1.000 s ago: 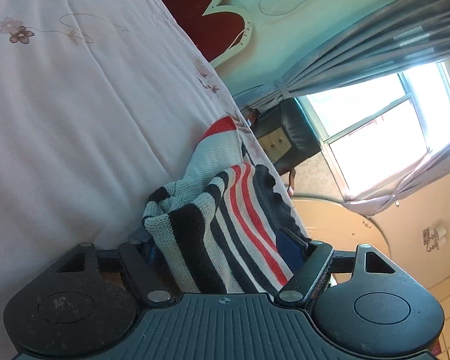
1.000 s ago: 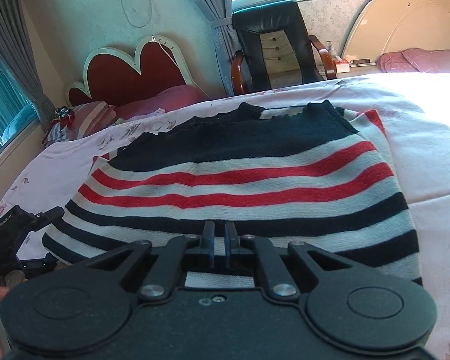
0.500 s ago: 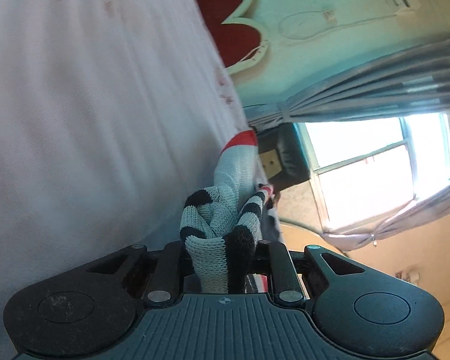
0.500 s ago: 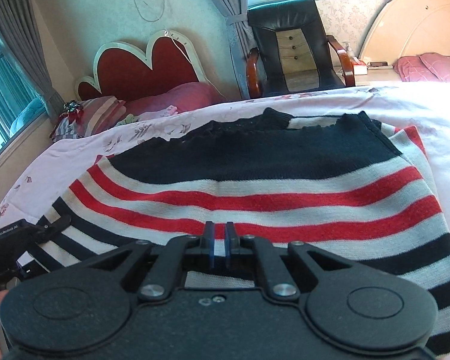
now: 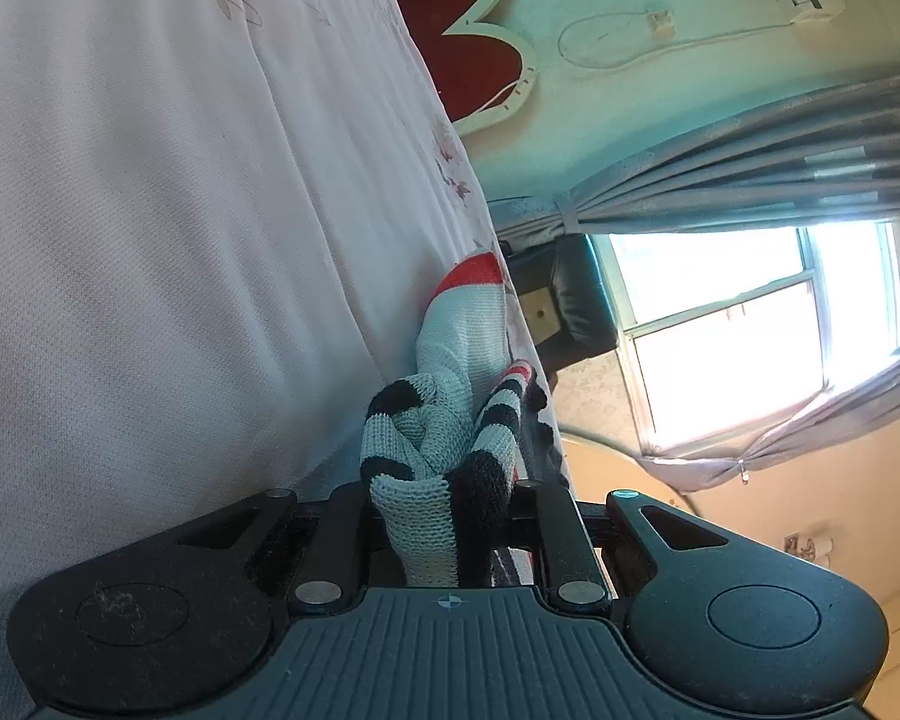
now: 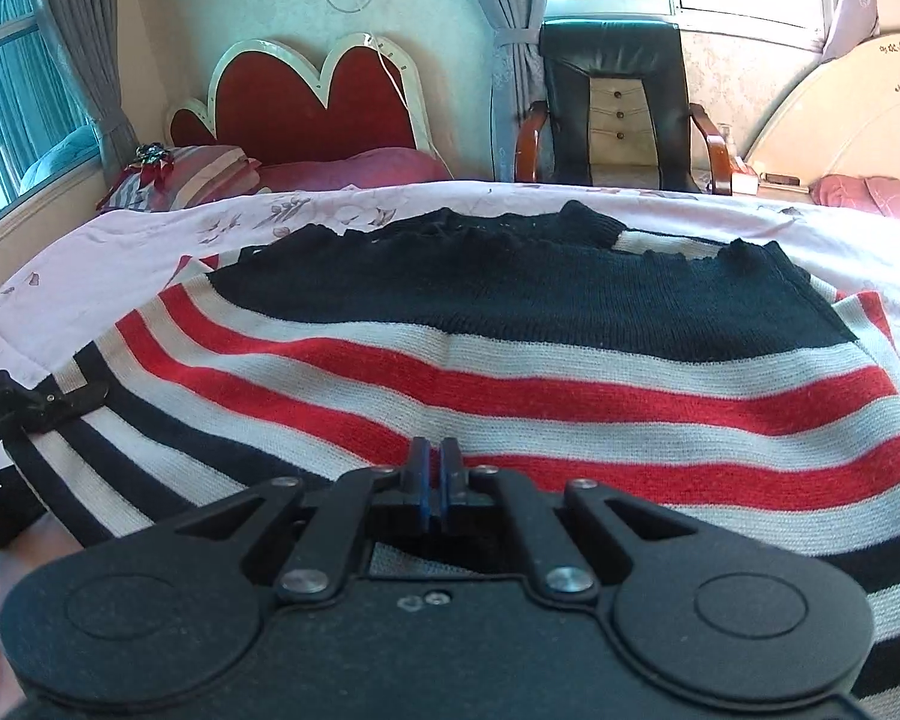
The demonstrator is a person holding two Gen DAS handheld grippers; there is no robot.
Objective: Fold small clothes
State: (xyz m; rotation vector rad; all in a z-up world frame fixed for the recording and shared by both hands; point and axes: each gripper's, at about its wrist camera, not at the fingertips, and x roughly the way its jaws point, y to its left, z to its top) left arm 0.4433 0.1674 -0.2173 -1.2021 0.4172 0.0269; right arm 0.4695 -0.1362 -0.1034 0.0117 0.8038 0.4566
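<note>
While bunched on the bedsheet (image 5: 150,240), striped sweater (image 5: 432,480) between clamped left fingers (image 5: 345,531) (right fingers (image 6: 419,483) together).

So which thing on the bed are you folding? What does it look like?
Look at the big bed with the pale pink flowered sheet and red heart-shaped headboard. Spread across the sheet lies a knitted striped sweater. It is the only garment there, navy at the top, then bands of white, red and navy, unlike the pink pillows behind it.
</note>
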